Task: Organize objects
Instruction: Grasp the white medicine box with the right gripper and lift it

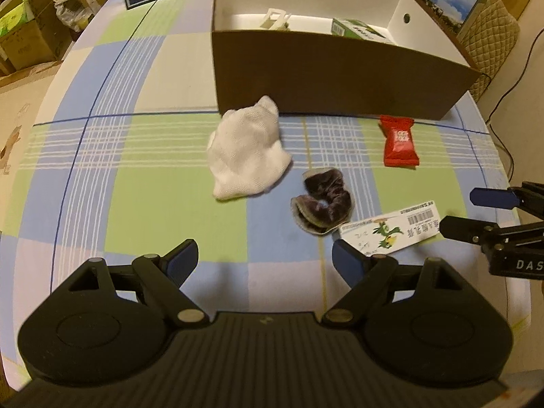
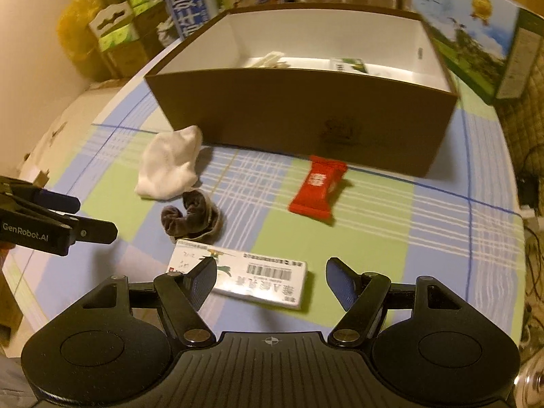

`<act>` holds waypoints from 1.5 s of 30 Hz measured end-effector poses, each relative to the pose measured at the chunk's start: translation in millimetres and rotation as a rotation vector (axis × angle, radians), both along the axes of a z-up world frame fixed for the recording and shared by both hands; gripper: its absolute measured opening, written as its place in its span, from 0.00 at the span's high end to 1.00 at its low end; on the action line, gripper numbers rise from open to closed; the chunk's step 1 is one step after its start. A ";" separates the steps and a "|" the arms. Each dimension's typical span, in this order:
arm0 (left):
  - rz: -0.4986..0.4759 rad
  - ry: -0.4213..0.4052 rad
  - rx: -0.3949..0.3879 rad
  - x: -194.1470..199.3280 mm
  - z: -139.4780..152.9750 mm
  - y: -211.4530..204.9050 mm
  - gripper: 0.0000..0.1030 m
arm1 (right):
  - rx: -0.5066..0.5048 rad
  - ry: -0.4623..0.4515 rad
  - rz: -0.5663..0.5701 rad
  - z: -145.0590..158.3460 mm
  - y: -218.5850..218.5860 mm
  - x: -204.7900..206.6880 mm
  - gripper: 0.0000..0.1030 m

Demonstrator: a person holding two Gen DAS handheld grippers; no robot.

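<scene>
On the checked tablecloth lie a white sock (image 1: 244, 149) (image 2: 170, 166), a dark velvet scrunchie (image 1: 323, 204) (image 2: 192, 219), a red snack packet (image 1: 399, 141) (image 2: 318, 187) and a flat white medicine box (image 1: 391, 229) (image 2: 244, 277) with a barcode. Behind them stands an open brown cardboard box (image 1: 340, 74) (image 2: 306, 112). My left gripper (image 1: 265, 255) (image 2: 91, 217) is open over bare cloth, nearer than the sock and scrunchie. My right gripper (image 2: 272, 272) (image 1: 459, 210) is open just above the medicine box; its pads do not press on it.
Inside the brown box lie a white clip-like piece (image 1: 275, 20) and a green-and-white carton (image 1: 357, 29). Blue milk cartons (image 2: 187, 6) (image 2: 469, 30) stand behind it. Stacked boxes (image 1: 23, 17) fill the floor at the left, beyond the table edge.
</scene>
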State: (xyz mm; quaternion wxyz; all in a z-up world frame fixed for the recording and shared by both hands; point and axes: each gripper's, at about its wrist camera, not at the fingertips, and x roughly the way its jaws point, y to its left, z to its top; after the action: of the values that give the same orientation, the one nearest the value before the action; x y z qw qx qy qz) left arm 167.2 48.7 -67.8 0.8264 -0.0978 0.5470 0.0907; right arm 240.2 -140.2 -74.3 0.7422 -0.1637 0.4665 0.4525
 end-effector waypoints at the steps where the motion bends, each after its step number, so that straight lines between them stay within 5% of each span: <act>1: 0.006 0.002 0.001 -0.8 -0.7 1.1 0.19 | 0.001 0.002 0.010 -1.9 2.0 0.0 0.34; 17: 0.037 0.024 0.009 -10.4 -6.9 10.4 0.19 | 0.019 0.027 0.195 -33.5 36.7 -3.4 0.34; 35: 0.034 0.035 0.006 -12.7 -15.0 15.2 0.19 | -0.041 -0.074 0.294 -32.0 28.6 -13.4 0.34; 45: 0.060 0.024 0.009 -18.6 -15.9 23.8 0.19 | -0.058 0.010 0.367 -44.1 32.9 -9.8 0.34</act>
State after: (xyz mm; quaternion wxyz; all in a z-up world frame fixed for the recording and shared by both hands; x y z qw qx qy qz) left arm 148.6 72.5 -83.8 0.8172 -0.1092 0.5533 0.1190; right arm 230.5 -107.3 -118.5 0.6397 -0.2652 0.4455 0.5674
